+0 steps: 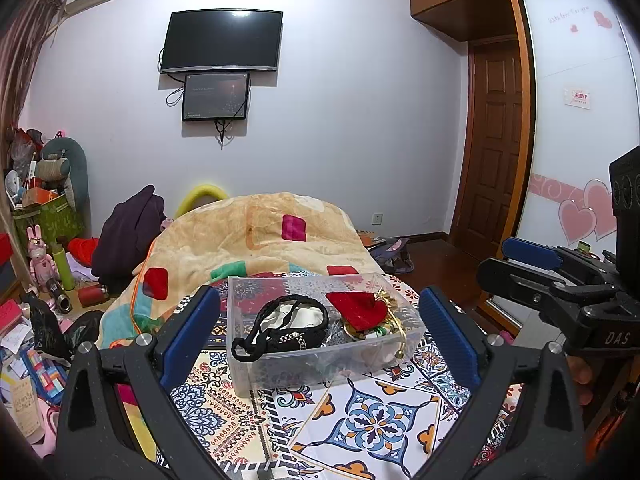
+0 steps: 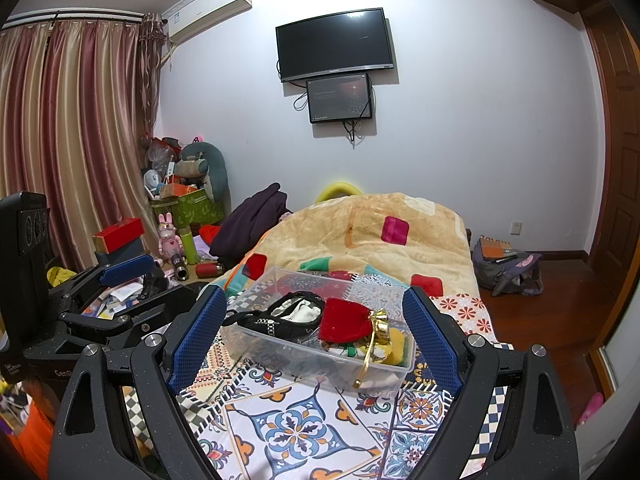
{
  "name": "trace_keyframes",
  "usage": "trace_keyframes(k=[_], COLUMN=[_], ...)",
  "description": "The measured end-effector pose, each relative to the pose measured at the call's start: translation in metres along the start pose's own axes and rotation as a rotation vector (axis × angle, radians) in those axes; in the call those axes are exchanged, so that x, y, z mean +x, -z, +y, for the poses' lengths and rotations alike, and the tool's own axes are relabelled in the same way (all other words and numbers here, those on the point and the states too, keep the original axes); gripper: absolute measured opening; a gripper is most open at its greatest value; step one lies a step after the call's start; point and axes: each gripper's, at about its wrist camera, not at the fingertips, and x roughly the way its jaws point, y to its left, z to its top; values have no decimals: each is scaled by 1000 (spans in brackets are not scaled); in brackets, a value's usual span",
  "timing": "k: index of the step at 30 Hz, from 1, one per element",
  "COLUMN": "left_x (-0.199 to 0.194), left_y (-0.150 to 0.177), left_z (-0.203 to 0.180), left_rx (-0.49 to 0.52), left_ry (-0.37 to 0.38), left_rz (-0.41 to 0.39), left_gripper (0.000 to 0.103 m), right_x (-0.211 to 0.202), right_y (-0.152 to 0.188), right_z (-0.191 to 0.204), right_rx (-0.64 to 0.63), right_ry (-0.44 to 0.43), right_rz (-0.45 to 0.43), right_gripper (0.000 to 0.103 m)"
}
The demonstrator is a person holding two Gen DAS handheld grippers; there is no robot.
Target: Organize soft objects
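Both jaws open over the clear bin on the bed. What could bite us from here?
1. The clear plastic bin sits on soft bedding, so a push could tip or slide it.
2. The gold ribbon hangs over the bin's rim and may snag a finger.
3. The red pouch overlaps the black strap; a grab could drag both.

Clear plastic box (image 1: 256, 364) on patterned bed sheet, open-topped, angled. Inside: black pouch (image 1: 290, 330) with chain trim, mouth open, pale lining showing, strap draped over box wall; red velvet bag (image 2: 340, 320) with gold ribbon and bells beside it; yellow sponge (image 2: 396, 346) partly hidden underneath.
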Motion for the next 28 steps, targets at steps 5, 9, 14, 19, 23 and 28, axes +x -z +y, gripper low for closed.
trace_keyframes(k=[5, 9, 14, 19, 23, 28], left_x=[0, -1, 1, 1, 1, 1], left_y=[0, -1, -2, -1, -1, 0], left_z=[0, 1, 4, 5, 5, 5], left_rx=[-1, -10, -19, -22, -22, -26], left_ry=[-1, -2, -2, 4, 6, 6], left_rz=[0, -4, 5, 12, 16, 17], left_gripper=[101, 101, 101, 102, 102, 102], right_x=[0, 0, 0, -1, 1, 3], right_y=[0, 0, 0, -1, -1, 2], right_z=[0, 0, -1, 1, 2, 1], right_rx=[0, 0, 2, -3, -3, 0], right_ry=[0, 0, 6, 15, 21, 26], right_rz=[-1, 0, 0, -4, 6, 14], right_gripper=[89, 89, 100, 103, 103, 103])
